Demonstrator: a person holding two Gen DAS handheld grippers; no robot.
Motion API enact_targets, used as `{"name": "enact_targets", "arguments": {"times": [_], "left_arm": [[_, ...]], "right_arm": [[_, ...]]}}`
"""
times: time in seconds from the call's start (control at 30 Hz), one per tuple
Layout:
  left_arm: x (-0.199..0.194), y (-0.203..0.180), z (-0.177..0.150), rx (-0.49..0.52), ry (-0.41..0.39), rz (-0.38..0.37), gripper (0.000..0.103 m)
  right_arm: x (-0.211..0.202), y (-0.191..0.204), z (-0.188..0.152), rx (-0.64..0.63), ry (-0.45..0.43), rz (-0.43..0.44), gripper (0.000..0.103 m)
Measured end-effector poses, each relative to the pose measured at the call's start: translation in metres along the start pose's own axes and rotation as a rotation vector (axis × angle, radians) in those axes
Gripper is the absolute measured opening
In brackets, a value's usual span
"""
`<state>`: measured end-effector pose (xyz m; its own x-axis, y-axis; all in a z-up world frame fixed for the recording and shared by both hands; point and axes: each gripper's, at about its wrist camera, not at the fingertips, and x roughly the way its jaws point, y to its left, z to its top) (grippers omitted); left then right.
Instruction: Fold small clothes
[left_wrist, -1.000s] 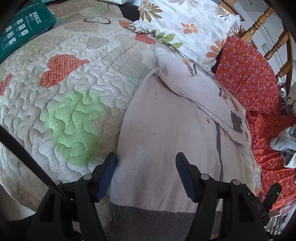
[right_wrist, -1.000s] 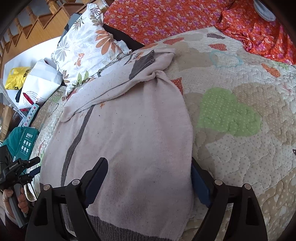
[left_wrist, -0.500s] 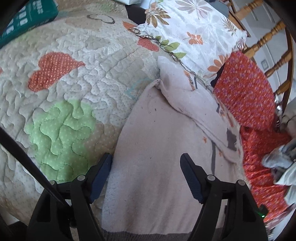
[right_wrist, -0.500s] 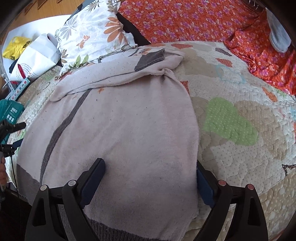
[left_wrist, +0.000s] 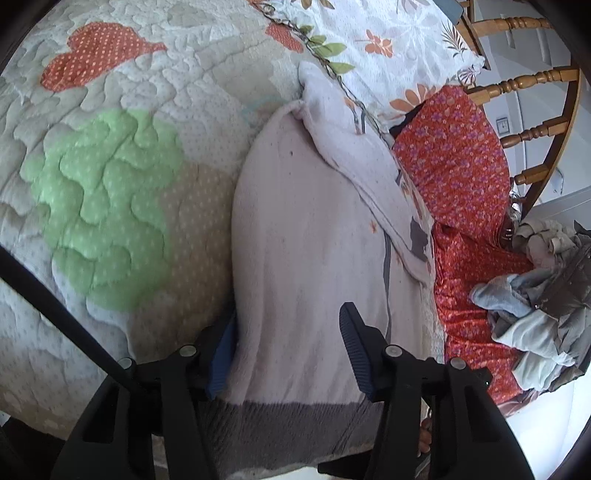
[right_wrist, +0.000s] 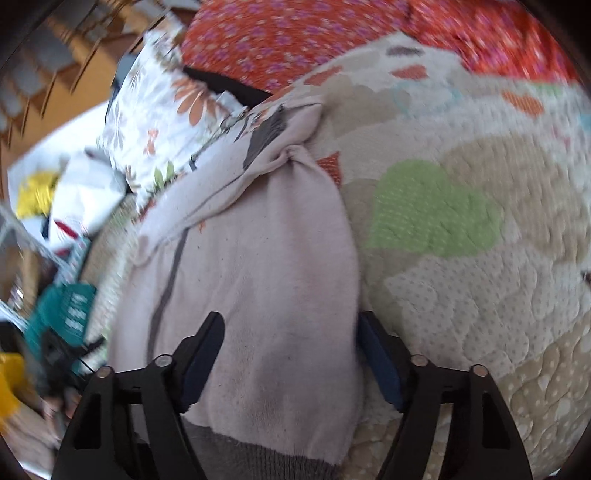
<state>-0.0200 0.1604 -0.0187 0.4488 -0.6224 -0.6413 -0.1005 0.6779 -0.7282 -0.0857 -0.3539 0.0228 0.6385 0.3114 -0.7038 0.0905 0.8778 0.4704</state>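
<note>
While both grippers close at the near corners of the pale pink sweater (left_wrist: 314, 236), neither pad is pressing cloth yet. It lies flat on the quilt (left_wrist: 110, 177), grey hem nearest, one sleeve folded across the top by the floral pillow (left_wrist: 388, 40).

Left gripper (left_wrist: 286, 350): jaws narrowing, side edge of the sweater between them, gap showing at the right finger. Right gripper (right_wrist: 290, 363): jaws narrowing astride the opposite side edge, not clamped.

Risks, as I judge:
- Outer finger sits at the quilt; a pinch could catch quilt with the knit, or only the top layer.
- Uneven grabs would skew the fold.
- Lifting may drag the crossed sleeve loose.

Hard to see:
- Right view is smeared by motion.
- Hem corners hidden under the gripper bodies.
- Left finger tip partly tucked behind the sweater's edge.
- Layers underneath cannot be counted.
</note>
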Motion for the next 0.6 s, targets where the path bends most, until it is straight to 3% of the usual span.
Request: {"name": "enact_targets", "arguments": {"times": [0.13, 0.33, 0.43, 0.6], "left_arm": [[0.001, -0.005, -0.01, 0.023, 0.057, 0.028, 0.052], [-0.002, -0.005, -0.022, 0.028, 0.085, 0.041, 0.052], [-0.001, 0.001, -0.027, -0.012, 0.107, 0.001, 0.052], [0.004, 0.008, -0.032, -0.042, 0.147, -0.05, 0.052]], "right_arm": [[-0.008, -0.011, -0.003, 0.07, -0.004, 0.043, 0.066], [-0.024, -0.028, -0.001, 0.167, -0.065, 0.043, 0.065], [-0.02, -0.03, -0.002, 0.184, -0.012, 0.073, 0.065], [-0.007, -0.014, -0.024, 0.164, 0.079, 0.207, 0.065]]}}
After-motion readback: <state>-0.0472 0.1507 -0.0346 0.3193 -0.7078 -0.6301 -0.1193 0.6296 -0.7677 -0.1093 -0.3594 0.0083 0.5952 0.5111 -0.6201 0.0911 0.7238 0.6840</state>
